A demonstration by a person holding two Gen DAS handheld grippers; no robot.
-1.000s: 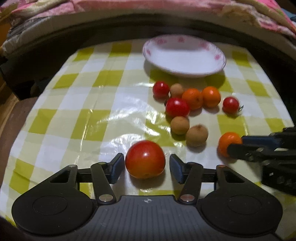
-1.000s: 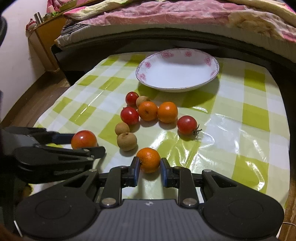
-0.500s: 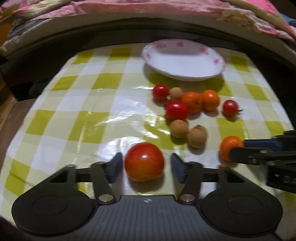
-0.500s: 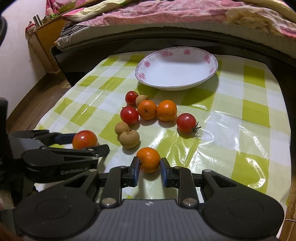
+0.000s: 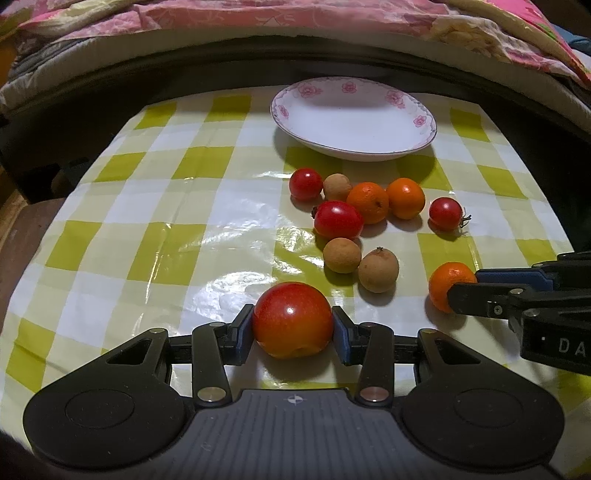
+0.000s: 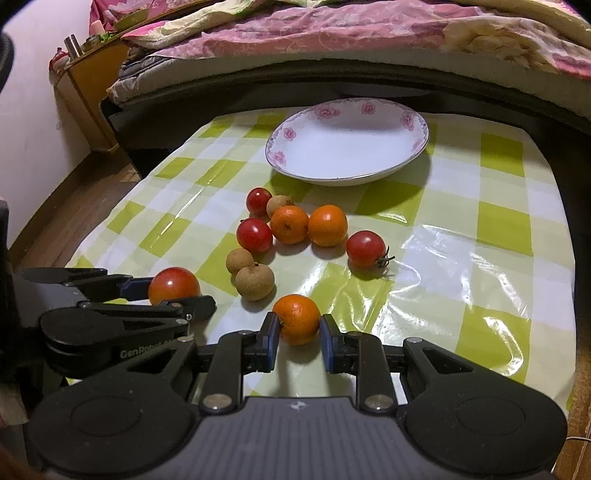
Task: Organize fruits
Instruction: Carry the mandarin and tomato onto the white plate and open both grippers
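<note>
My left gripper (image 5: 292, 325) is shut on a large red tomato (image 5: 292, 319), its blue pads touching both sides; the tomato also shows in the right wrist view (image 6: 173, 285). My right gripper (image 6: 296, 328) is shut on a small orange (image 6: 296, 318), which the left wrist view shows at the right (image 5: 451, 281). Both fruits are low over the checked tablecloth. A white plate with pink flowers (image 5: 354, 118) stands empty at the far side. Between lie several loose fruits: small tomatoes (image 5: 338, 219), oranges (image 5: 369, 202) and brown longans (image 5: 378, 269).
The table carries a glossy yellow-green checked cloth (image 5: 177, 229). A bed with a pink quilt (image 6: 332, 33) runs behind it. A wooden nightstand (image 6: 92, 77) stands at the far left, with wooden floor below the table's left edge.
My left gripper's fingers have closed onto the large tomato, which stood loose between them before. The right gripper still holds the orange in about the same place.
</note>
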